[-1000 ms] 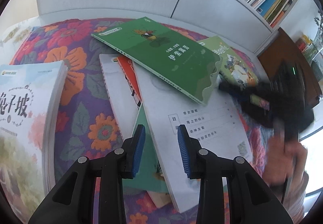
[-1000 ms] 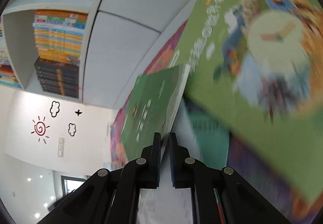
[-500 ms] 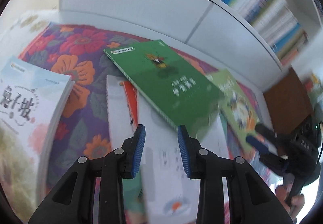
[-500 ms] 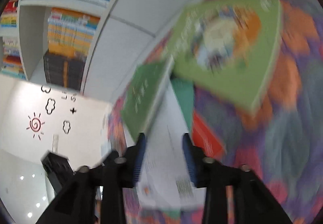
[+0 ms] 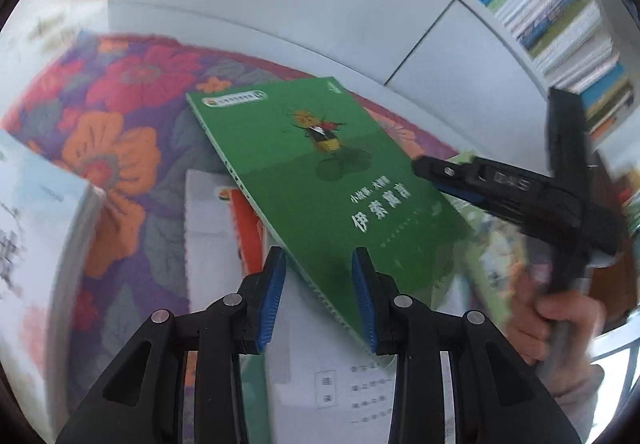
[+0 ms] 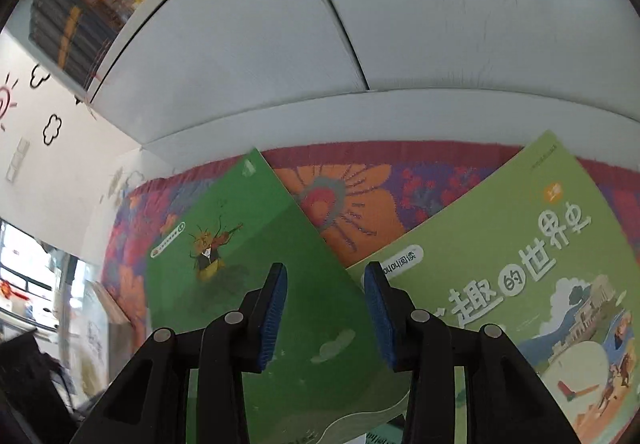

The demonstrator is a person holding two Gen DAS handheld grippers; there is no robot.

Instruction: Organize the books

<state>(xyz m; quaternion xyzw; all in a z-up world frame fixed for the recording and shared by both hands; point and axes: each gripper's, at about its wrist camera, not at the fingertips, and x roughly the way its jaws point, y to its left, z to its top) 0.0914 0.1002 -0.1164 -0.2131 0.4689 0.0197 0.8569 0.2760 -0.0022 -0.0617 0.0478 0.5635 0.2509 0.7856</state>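
Two black two-finger grippers with blue pads are working over a heap of books. The left gripper (image 5: 318, 296) is hovering with its jaws parted and nothing pinched between them, sitting just above the lower corner of the dark green paperback with the insect violinist on its cover (image 5: 320, 180). The right gripper (image 6: 326, 310) is also standing apart with nothing between its pads, hanging over the gap where that dark green paperback (image 6: 256, 284) is meeting the light green picture book with white characters (image 6: 520, 276); in the left view the right gripper (image 5: 436, 176) is coming in from the right, a hand (image 5: 560, 320) wrapping its handle. The dark green paperback is lying on top of the pile, overlapping a white book with black text (image 5: 340, 376) and a red-and-white book (image 5: 236, 220). Everything is resting on a floral cloth in orange, red and purple (image 5: 120, 148). A pale, thick book (image 5: 36, 244) is sitting blurred at left. Behind, white cabinet doors (image 6: 400, 12) are running under shelves of upright books (image 5: 560, 12).
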